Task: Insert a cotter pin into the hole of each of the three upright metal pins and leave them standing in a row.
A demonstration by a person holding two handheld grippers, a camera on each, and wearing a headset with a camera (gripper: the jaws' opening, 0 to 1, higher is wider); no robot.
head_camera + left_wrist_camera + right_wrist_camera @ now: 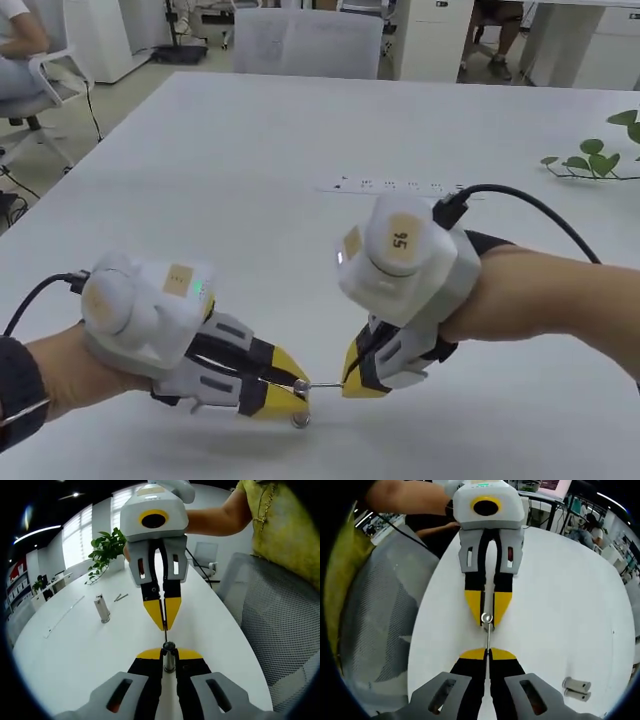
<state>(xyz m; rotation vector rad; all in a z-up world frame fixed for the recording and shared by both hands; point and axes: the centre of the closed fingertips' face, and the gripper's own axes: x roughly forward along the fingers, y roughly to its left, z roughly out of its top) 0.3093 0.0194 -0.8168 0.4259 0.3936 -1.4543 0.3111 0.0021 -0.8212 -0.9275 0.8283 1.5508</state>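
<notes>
My left gripper point(295, 392) is shut on a short metal pin point(300, 419), held just above the white table point(250, 200). In the left gripper view the metal pin point(169, 656) stands between my jaws point(169, 652). My right gripper point(352, 382) faces it, shut on a thin cotter pin point(326, 384). The cotter pin point(488, 637) lies level, and its tip meets the metal pin's head point(486, 618). Another metal pin point(102, 608) stands upright farther off, with loose cotter pins point(120, 597) lying beyond it. Two metal pins point(576, 688) sit side by side in the right gripper view.
A white power strip point(400, 186) lies across the table's middle. A leafy plant point(595, 155) reaches in from the right edge. A grey mesh chair point(270, 625) stands at the table's near side. Office chairs and a seated person point(20, 40) are beyond the far edge.
</notes>
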